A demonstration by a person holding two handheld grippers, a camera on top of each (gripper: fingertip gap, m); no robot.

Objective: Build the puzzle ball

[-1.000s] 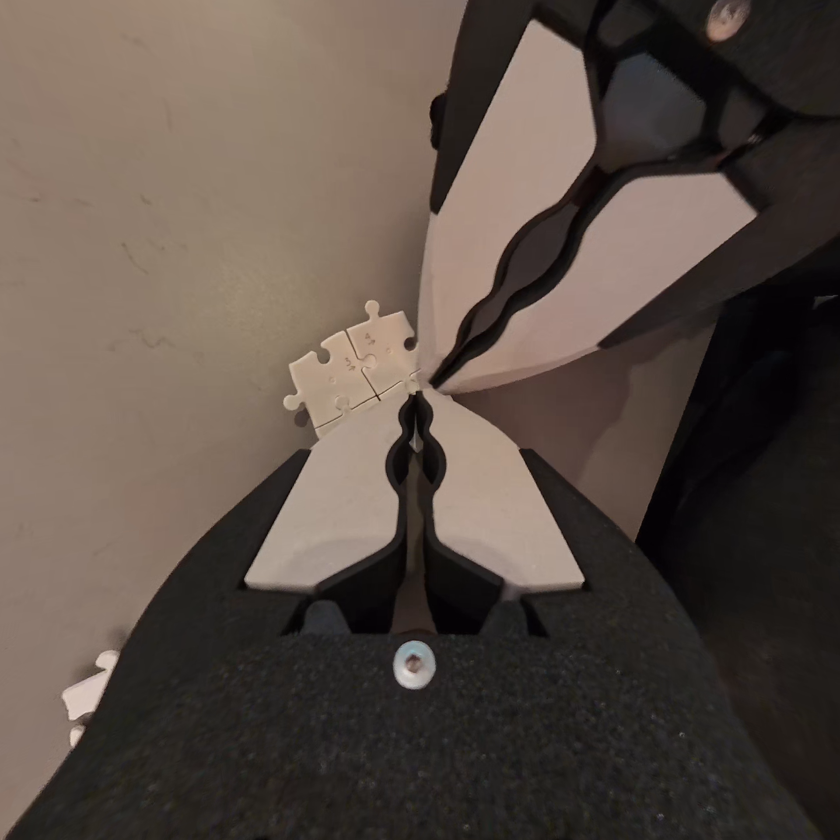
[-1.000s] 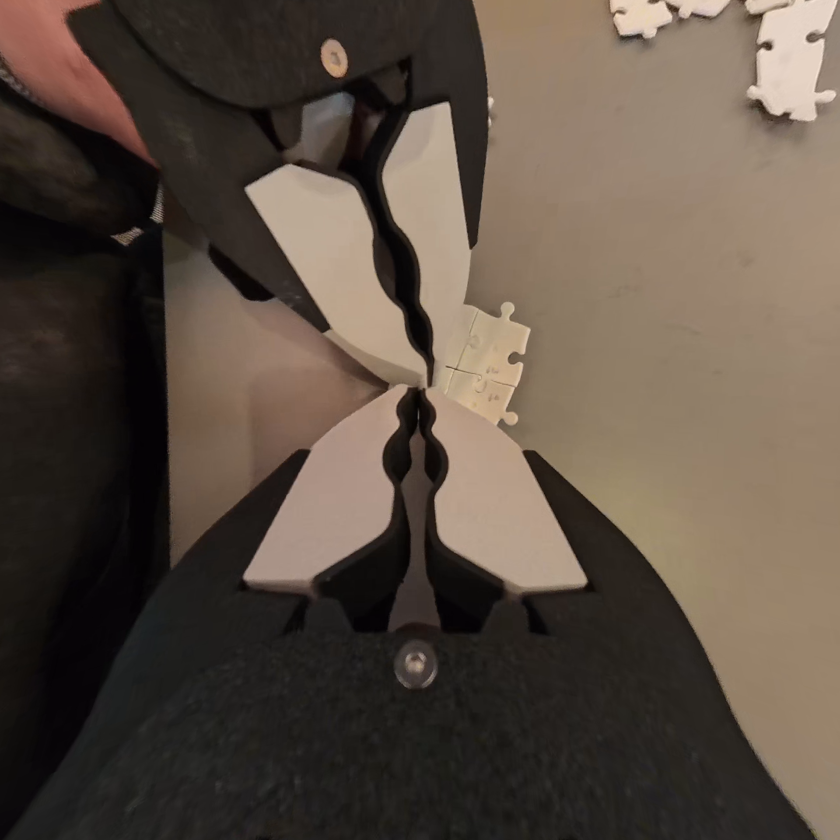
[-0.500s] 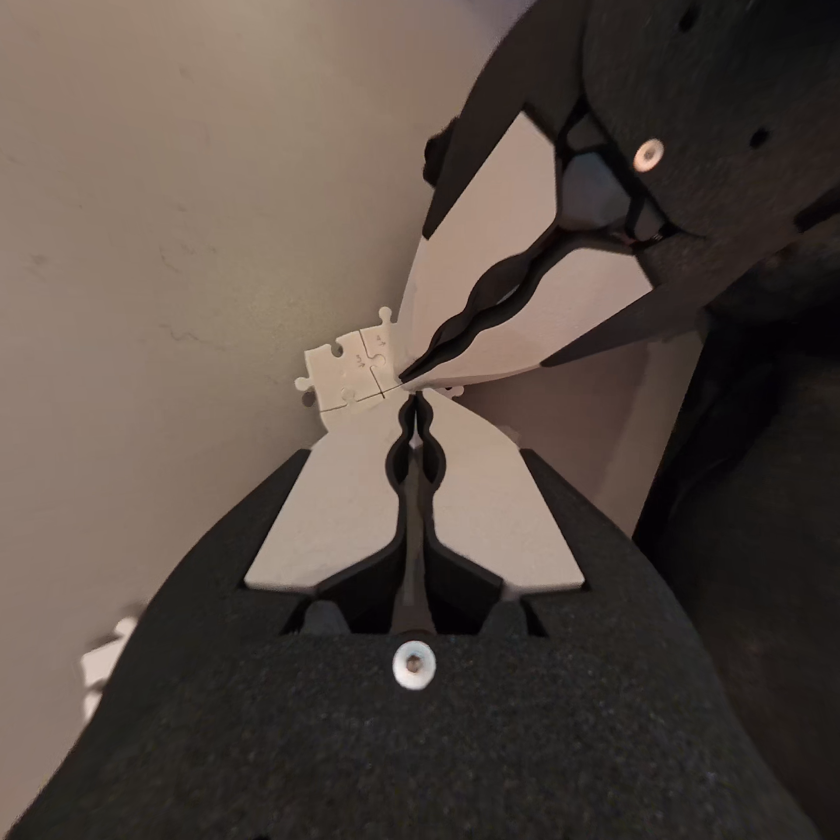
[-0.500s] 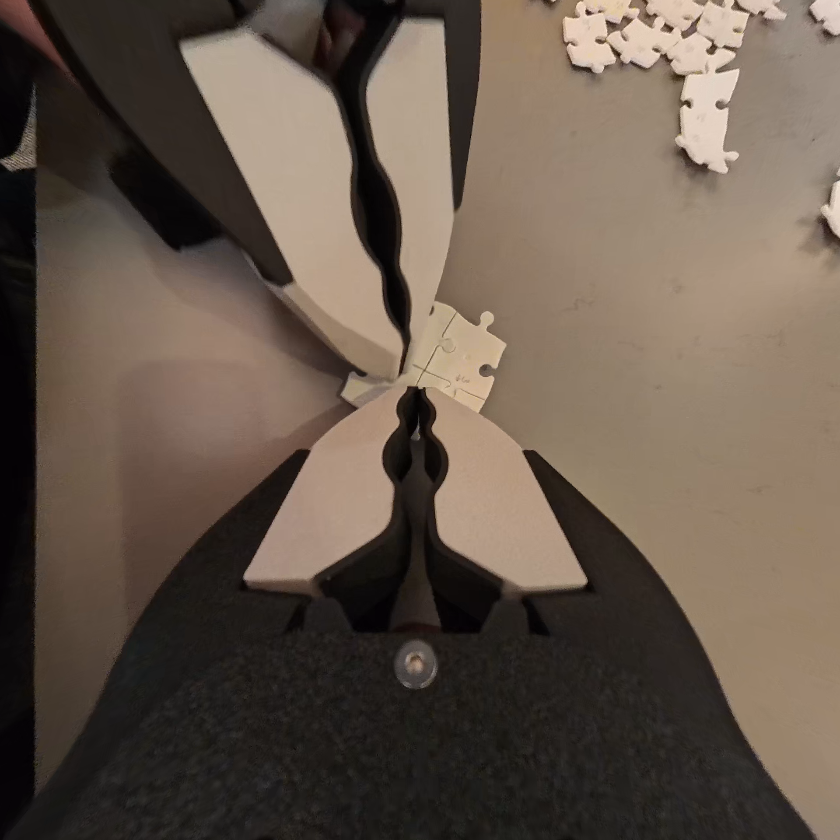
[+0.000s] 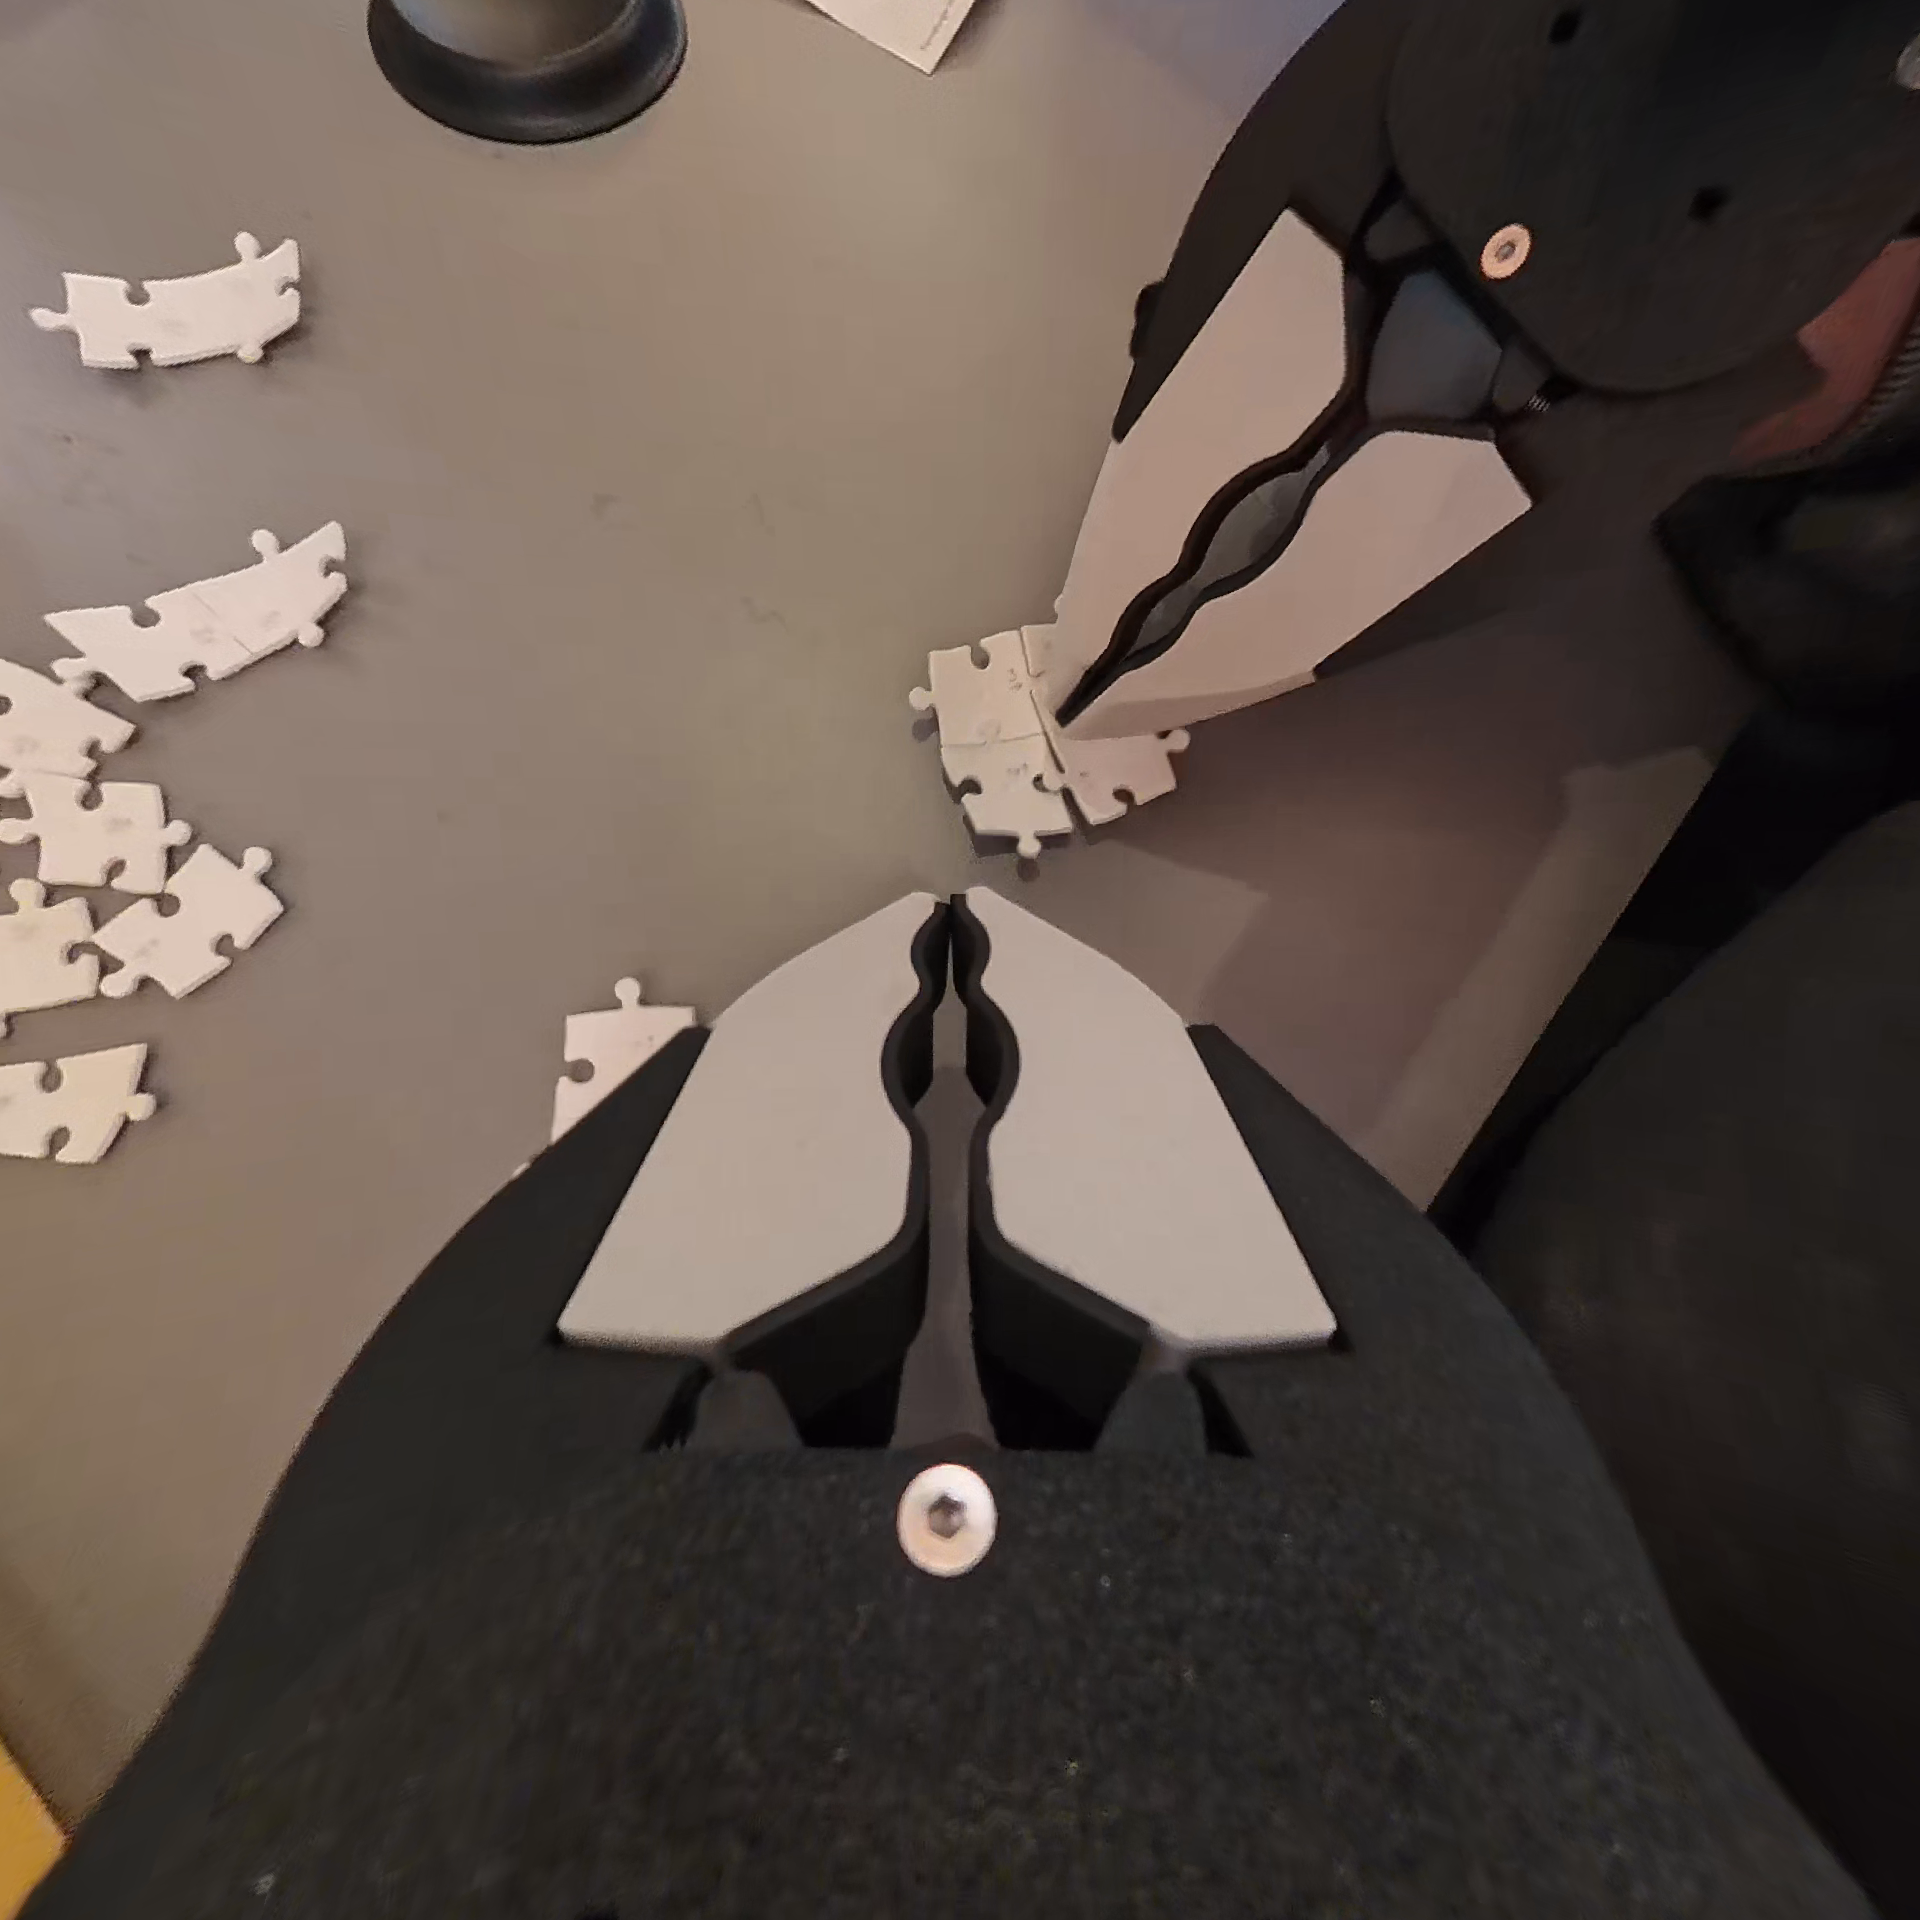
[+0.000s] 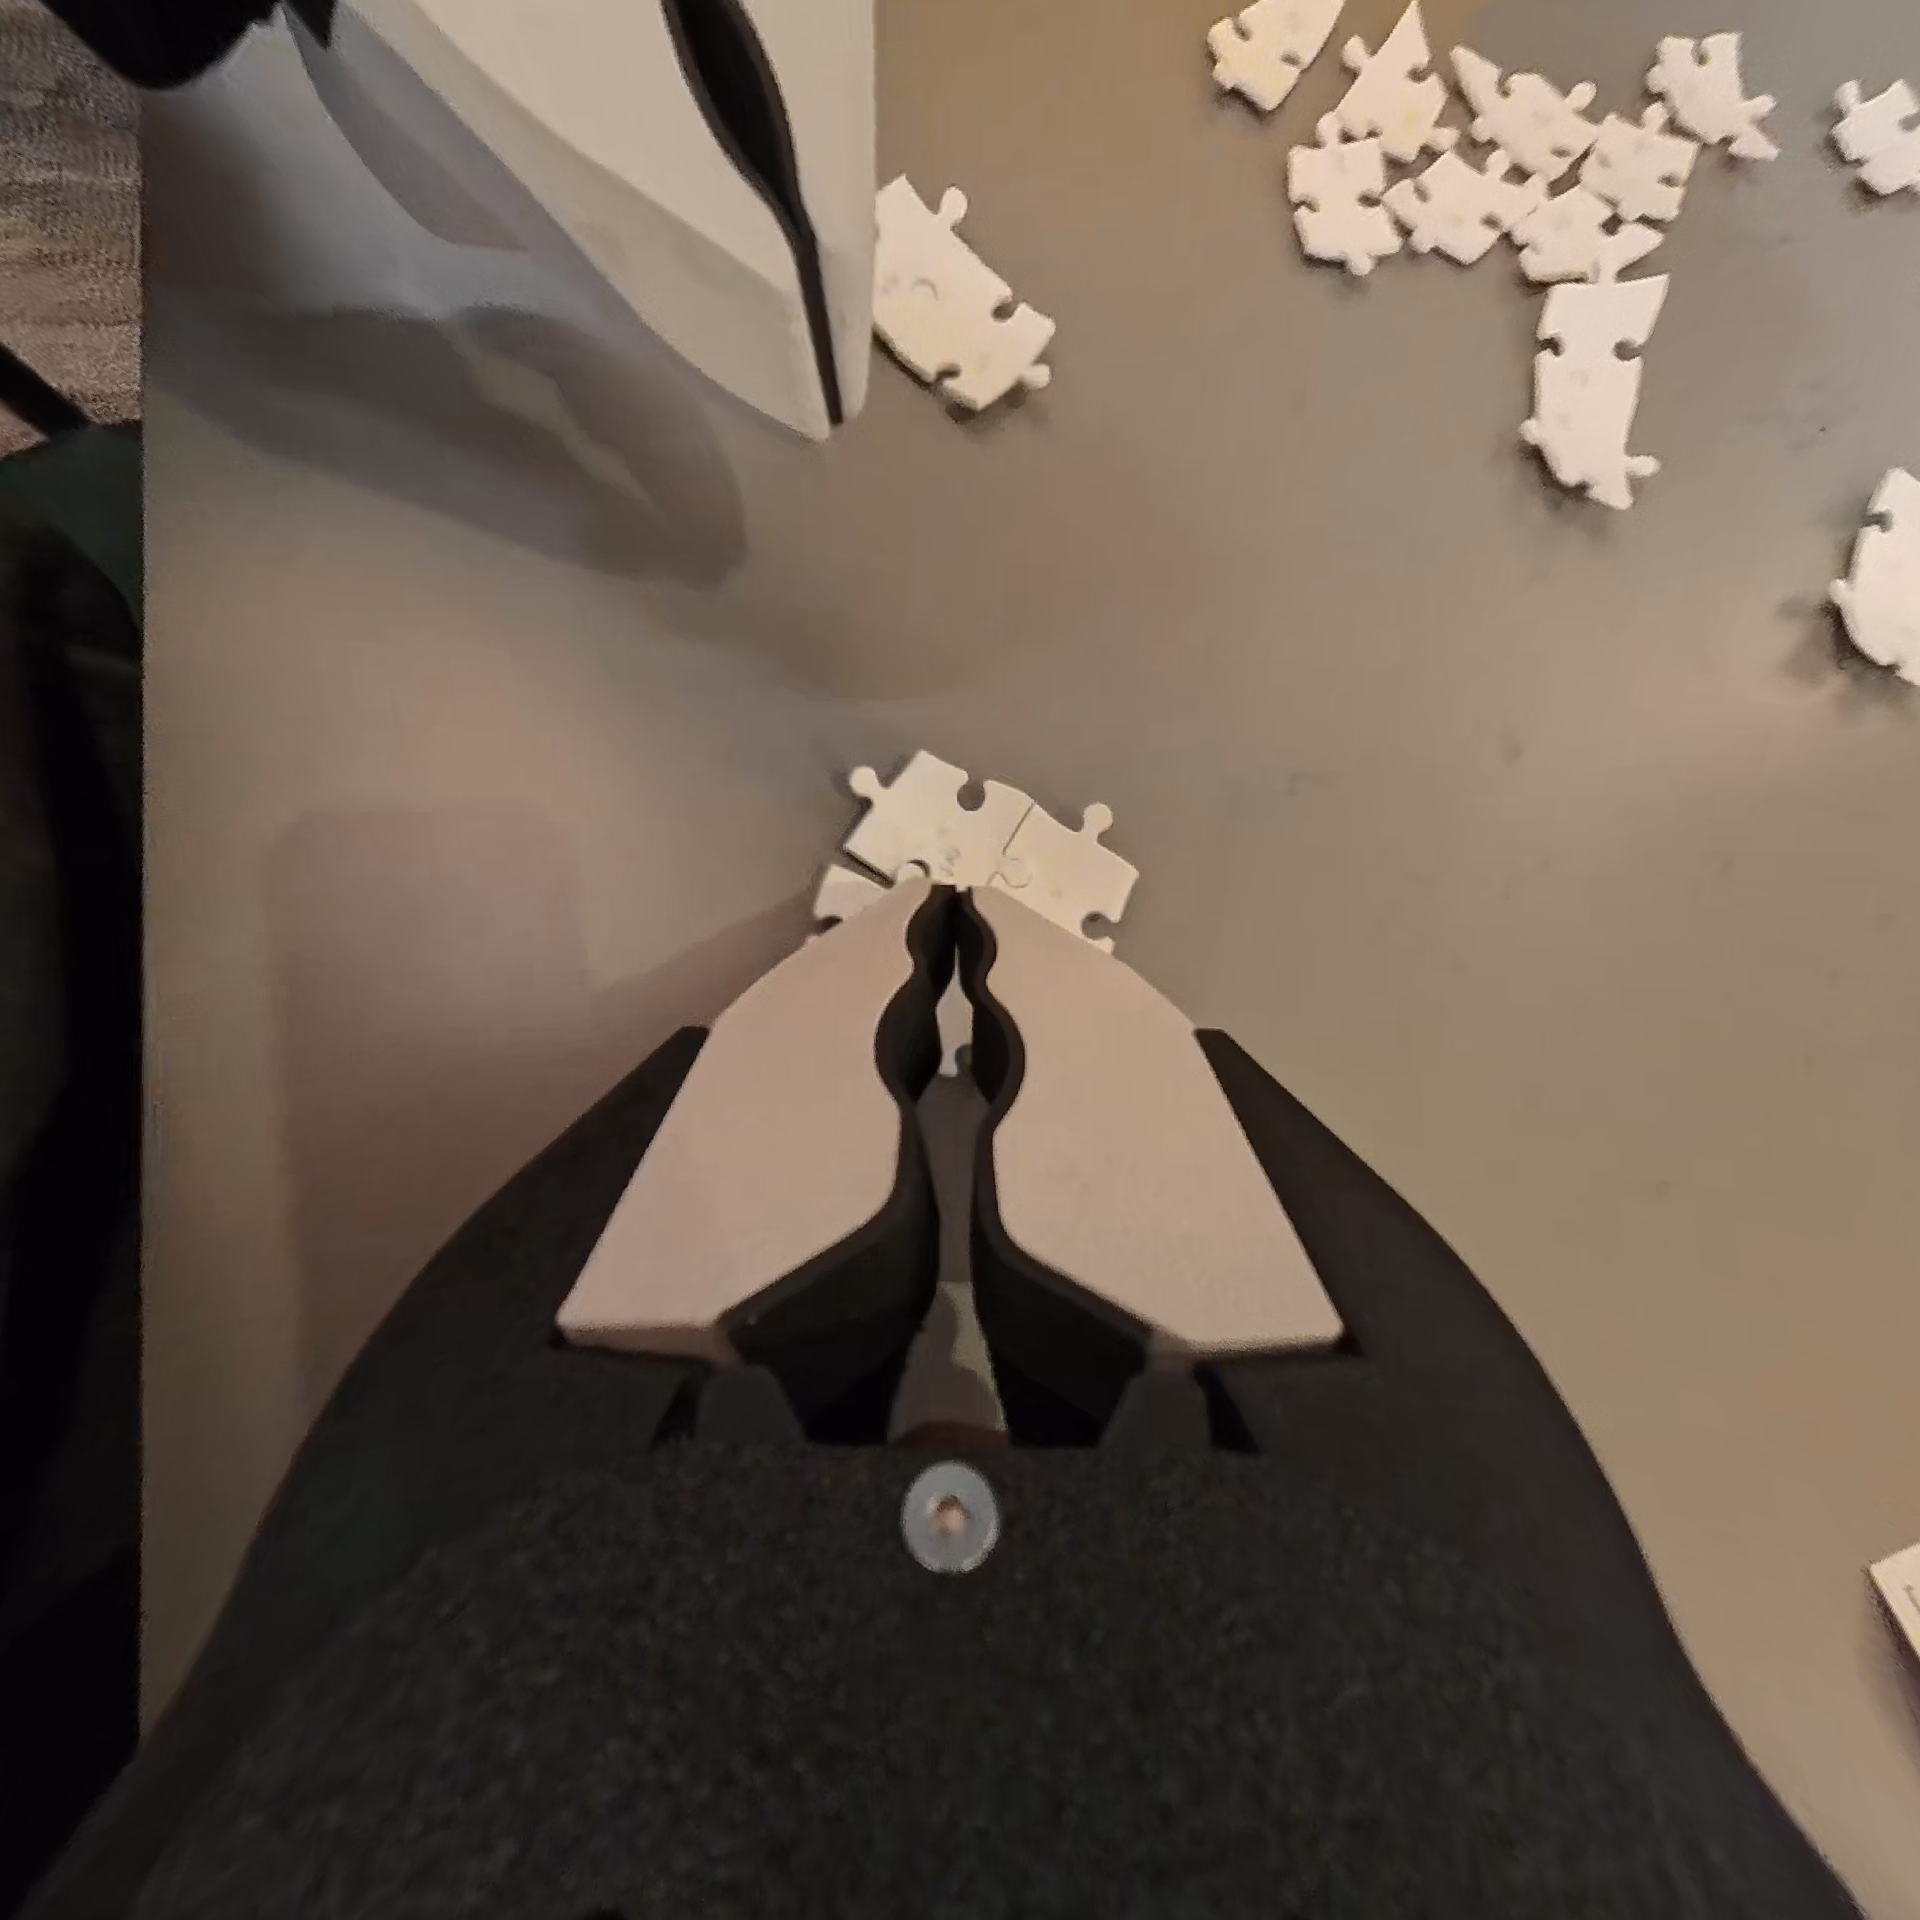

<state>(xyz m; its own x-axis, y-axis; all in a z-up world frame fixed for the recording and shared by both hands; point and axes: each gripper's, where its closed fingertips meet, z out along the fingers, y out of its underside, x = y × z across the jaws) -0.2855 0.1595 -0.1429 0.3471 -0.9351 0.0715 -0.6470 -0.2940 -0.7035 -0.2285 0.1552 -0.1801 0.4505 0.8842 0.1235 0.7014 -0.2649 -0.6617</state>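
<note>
A small joined patch of white puzzle pieces (image 5: 1003, 774) sits low over the grey table (image 5: 727, 436). My right gripper (image 5: 1065, 717) comes in from the upper right and is shut on the patch, with its tips at the patch's middle. In the right wrist view the patch (image 6: 1039, 847) pokes out beyond the right gripper (image 6: 954, 896). My left gripper (image 5: 951, 902) is shut and empty, a short way in front of the patch. It also shows at the top of the right wrist view (image 6: 831, 416), blurred.
Several loose and paired white pieces (image 5: 156, 810) lie at the left, and one (image 5: 613, 1049) lies beside my left fingers. More pieces (image 6: 1475, 177) lie at the far right. A black ring (image 5: 525, 73) and white paper (image 5: 904, 26) sit at the back. The table edge and something dark (image 5: 1714, 1039) are at the right. The grippers' ends are close to 7 centimeters from one another.
My left gripper has let go of the patch and pulled back from it. The right gripper still holds the patch and has brought it down toward the table.
</note>
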